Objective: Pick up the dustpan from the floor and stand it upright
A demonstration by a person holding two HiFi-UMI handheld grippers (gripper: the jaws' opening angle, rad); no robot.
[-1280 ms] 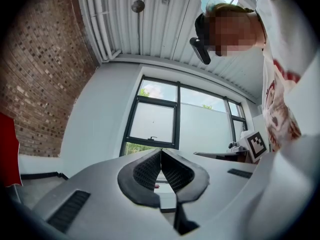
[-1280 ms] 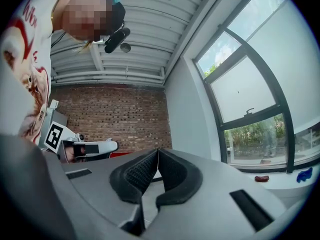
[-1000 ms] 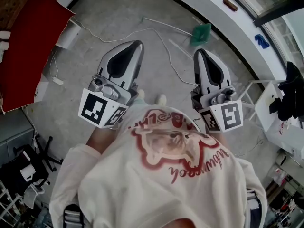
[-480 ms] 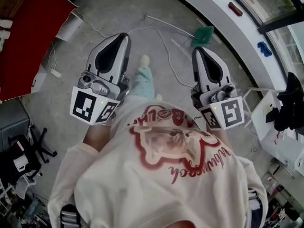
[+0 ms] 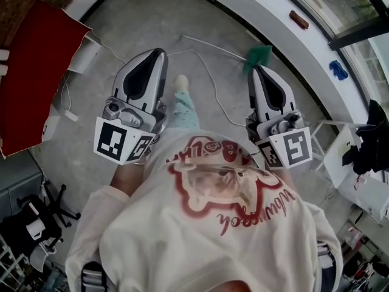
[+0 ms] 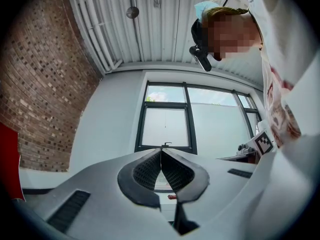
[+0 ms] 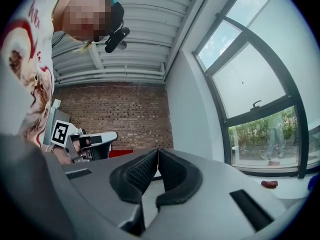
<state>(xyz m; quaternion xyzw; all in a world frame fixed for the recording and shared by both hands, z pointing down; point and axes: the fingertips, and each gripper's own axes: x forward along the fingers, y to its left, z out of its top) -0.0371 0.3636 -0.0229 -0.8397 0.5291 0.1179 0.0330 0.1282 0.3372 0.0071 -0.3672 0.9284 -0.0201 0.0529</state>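
In the head view the green dustpan (image 5: 258, 55) lies on the concrete floor by the curved white wall, with a thin white rod running left from it. My right gripper (image 5: 256, 69) points toward it, and its tip shows just below the pan in the picture. The left gripper (image 5: 160, 53) is held out further left over bare floor. Both grippers are shut with nothing between the jaws. The pads meet in the left gripper view (image 6: 161, 151) and in the right gripper view (image 7: 157, 152). Neither gripper view shows the dustpan.
A white cable (image 5: 209, 81) loops across the floor between the grippers. A red sheet (image 5: 33, 78) lies at the left, a black chair (image 5: 36, 221) at lower left, white furniture (image 5: 349, 157) at the right. The person's foot (image 5: 180, 83) is stepping forward.
The person has walked forward with both grippers. The dustpan now shows close above the right gripper's tip. Both grippers stayed shut.
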